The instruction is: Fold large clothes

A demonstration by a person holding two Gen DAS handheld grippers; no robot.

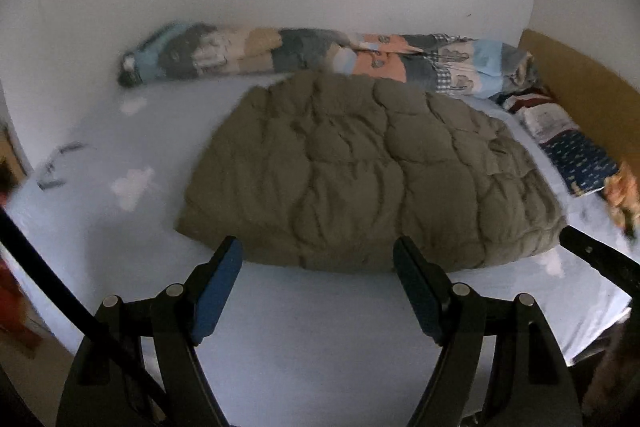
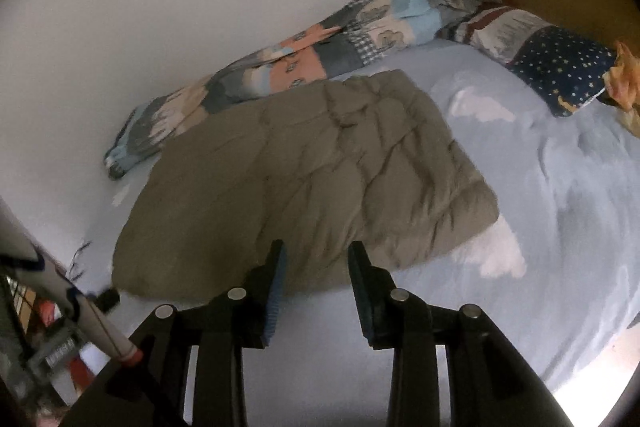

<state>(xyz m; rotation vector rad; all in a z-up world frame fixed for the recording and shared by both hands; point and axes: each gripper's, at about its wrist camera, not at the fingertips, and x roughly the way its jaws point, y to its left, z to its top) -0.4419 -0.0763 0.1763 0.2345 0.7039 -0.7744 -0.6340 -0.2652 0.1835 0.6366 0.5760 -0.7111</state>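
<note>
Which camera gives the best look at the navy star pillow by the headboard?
The right wrist view: the navy star pillow sits large and fairly sharp at upper right, stars distinct. In the left wrist view the same pillow is squeezed against the right edge, smaller and blurred, its pattern reduced to faint dashes.

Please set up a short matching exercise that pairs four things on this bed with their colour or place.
Things:
1. quilted jacket
2. patchwork blanket
3. starred pillow
4. bed sheet

Descriptions:
A. rolled up along the wall
B. pale blue with white cloud shapes
C. olive, lying in the middle of the bed
D. navy, near the headboard

Pairs: 1-C, 2-A, 3-D, 4-B
</note>
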